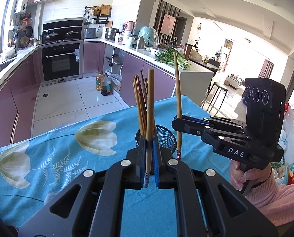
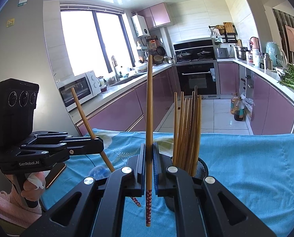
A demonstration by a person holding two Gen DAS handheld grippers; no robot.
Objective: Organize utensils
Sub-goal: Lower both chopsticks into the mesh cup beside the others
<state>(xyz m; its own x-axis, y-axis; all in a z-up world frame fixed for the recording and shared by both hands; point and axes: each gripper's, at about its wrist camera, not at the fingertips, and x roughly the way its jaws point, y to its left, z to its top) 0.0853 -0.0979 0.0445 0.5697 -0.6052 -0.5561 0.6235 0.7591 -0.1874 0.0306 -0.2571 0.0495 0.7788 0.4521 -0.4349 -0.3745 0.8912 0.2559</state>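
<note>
On the left, the left gripper [image 2: 96, 145] has its jaws clenched on a slim bamboo chopstick with a red flowered end [image 2: 91, 133]. In the right wrist view this stick leans well over, its patterned end low above the turquoise flower-print cloth [image 2: 245, 158] that covers the worktop. A person's hand [image 2: 33, 185] holds the gripper's handle. In the middle, the right gripper [image 2: 148, 177] is likewise clamped on a second bamboo chopstick with the same red flowered end [image 2: 149, 138], held nearly upright. To the right stands the black wire-mesh holder [image 2: 203, 167], with a bundle of plain and dark brown chopsticks [image 2: 188, 130] already upright in it.

By my reading the sorting is well along. Most sticks are housed, and these two, both in the air beside the cup, are yet to be dropped in. No loose utensils show on the cloth.

The views differ usefully. The left wrist view shows the holder's open rim [image 1: 166, 133] just beyond its own stick and the right-hand stick hanging close beside that rim. The right wrist view alone reveals the left stick's tilt and a dark flat thing, perhaps a phone, under the left gripper.
</note>
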